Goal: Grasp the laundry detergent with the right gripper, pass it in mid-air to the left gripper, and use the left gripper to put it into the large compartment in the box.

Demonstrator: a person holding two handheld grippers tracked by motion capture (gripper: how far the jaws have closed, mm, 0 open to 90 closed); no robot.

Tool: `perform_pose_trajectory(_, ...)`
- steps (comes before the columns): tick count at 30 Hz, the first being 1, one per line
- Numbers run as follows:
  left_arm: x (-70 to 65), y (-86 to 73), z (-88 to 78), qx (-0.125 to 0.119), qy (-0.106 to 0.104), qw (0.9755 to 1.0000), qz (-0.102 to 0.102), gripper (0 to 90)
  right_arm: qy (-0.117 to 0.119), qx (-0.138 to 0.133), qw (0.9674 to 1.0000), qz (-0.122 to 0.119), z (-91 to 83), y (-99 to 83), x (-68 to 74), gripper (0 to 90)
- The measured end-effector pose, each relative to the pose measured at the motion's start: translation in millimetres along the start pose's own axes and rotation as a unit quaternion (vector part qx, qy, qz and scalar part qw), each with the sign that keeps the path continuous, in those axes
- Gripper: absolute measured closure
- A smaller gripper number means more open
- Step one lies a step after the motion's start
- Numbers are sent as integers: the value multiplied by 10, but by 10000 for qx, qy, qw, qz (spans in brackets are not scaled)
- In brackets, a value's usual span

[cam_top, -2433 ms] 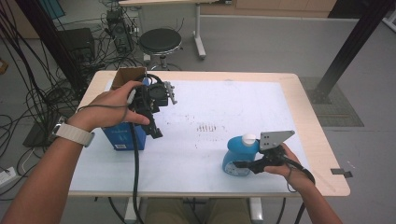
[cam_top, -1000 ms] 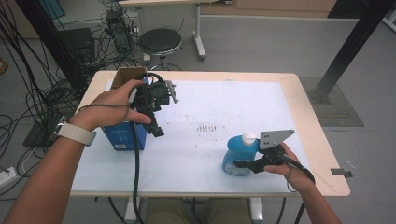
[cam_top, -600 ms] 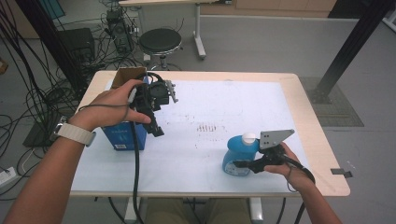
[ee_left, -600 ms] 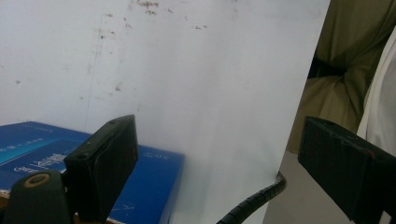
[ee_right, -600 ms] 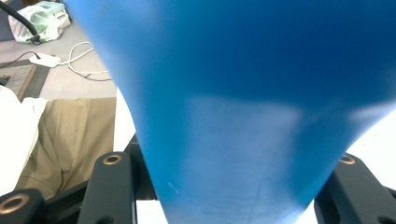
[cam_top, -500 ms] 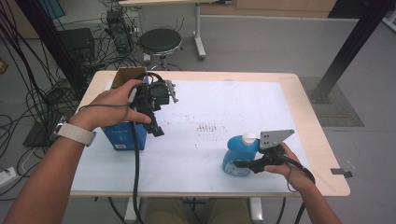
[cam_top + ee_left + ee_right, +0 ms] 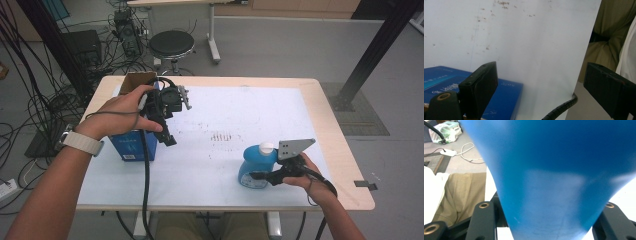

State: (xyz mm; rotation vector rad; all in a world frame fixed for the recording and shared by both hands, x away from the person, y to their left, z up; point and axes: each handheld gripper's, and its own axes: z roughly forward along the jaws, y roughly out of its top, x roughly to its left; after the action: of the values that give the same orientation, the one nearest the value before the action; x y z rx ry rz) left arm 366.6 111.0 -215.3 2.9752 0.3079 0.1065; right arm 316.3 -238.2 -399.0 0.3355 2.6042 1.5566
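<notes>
A blue plastic bottle (image 7: 252,165) with a white cap stands near the table's front right. My right gripper (image 7: 257,176) is shut on its lower body, and in the right gripper view the blue bottle (image 7: 554,182) sits between the two black jaws of the right gripper (image 7: 549,220). At the left, a hand holds my left gripper (image 7: 167,136) just above a blue carton (image 7: 129,146). In the left gripper view the left gripper (image 7: 541,85) stands open with nothing between its jaws, the carton (image 7: 504,100) below its left jaw.
A white mat (image 7: 235,107) with small dark marks covers the wooden table (image 7: 345,165). The carton's far end shows open brown flaps (image 7: 136,80). Beyond the table stand a black stool (image 7: 171,44), a black post (image 7: 380,50) and floor cables (image 7: 35,100).
</notes>
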Motion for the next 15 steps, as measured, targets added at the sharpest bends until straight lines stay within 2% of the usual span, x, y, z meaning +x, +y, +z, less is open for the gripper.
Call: perform_pose_trajectory(15,-1,12,4,23,8,10000,-3,127,12,-7,10000,20,0,-2,-3,438)
